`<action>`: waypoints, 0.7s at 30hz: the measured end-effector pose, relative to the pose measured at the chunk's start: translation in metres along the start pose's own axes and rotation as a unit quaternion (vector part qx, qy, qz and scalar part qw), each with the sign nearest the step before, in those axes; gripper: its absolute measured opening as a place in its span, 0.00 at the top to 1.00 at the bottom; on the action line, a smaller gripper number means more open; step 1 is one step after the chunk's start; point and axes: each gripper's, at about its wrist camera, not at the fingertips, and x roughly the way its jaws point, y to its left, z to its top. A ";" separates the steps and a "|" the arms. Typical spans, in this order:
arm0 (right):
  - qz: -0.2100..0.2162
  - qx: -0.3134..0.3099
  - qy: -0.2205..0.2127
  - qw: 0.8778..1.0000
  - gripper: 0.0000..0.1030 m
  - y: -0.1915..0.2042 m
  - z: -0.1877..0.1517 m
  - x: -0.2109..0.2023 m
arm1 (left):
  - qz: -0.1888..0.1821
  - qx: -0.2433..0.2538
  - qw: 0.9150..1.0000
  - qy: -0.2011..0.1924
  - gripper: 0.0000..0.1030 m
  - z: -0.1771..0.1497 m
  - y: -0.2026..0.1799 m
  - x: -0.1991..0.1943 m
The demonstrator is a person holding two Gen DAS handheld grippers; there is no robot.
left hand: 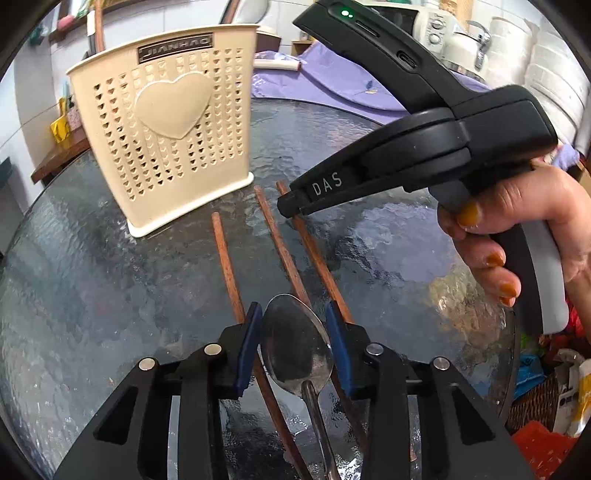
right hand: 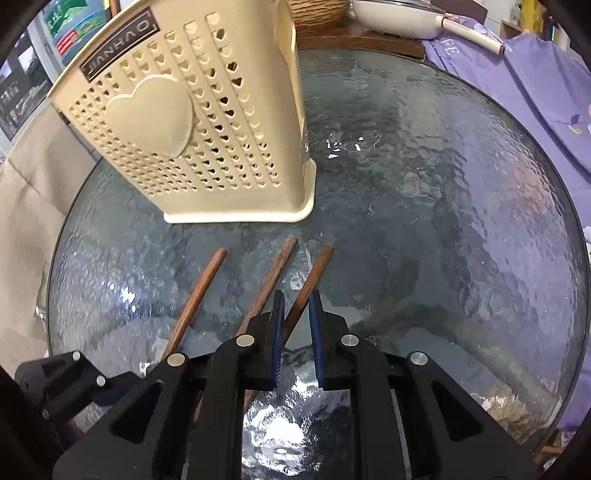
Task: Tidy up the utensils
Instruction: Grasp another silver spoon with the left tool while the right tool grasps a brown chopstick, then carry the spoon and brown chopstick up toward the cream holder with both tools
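A cream perforated utensil holder [left hand: 170, 140] [right hand: 192, 122] with a raised heart stands upright on the round glass table [left hand: 92, 295] [right hand: 443, 221]. Three brown wooden chopsticks [left hand: 229, 266] [right hand: 199, 295] lie side by side in front of it. A steel spoon [left hand: 295, 343] lies across them, bowl up. My left gripper [left hand: 293, 306] has its blue pads against both sides of the spoon's bowl. My right gripper [left hand: 290, 206] [right hand: 296, 295], held by a hand [left hand: 517, 236], is shut on the rightmost chopstick [left hand: 317, 258] [right hand: 317, 266] near its far end, low over the glass.
A purple cloth [left hand: 332, 81] [right hand: 535, 92] covers the table's far right side, with a white pan [right hand: 406, 18] behind it. A white oven [left hand: 424, 22] and paper rolls [left hand: 546, 74] stand beyond. A wicker basket [left hand: 535, 402] with bags sits below the table's right edge.
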 end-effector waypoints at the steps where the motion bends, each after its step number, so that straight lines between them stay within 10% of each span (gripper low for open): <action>1: -0.004 -0.002 0.000 1.000 0.86 0.001 0.002 0.001 | -0.001 -0.004 1.000 0.000 0.66 0.000 0.000 0.000; 21: 0.020 0.029 -0.034 0.999 0.93 -0.018 -0.006 -0.005 | 0.020 -0.035 0.997 -0.058 0.68 0.001 0.009 -0.042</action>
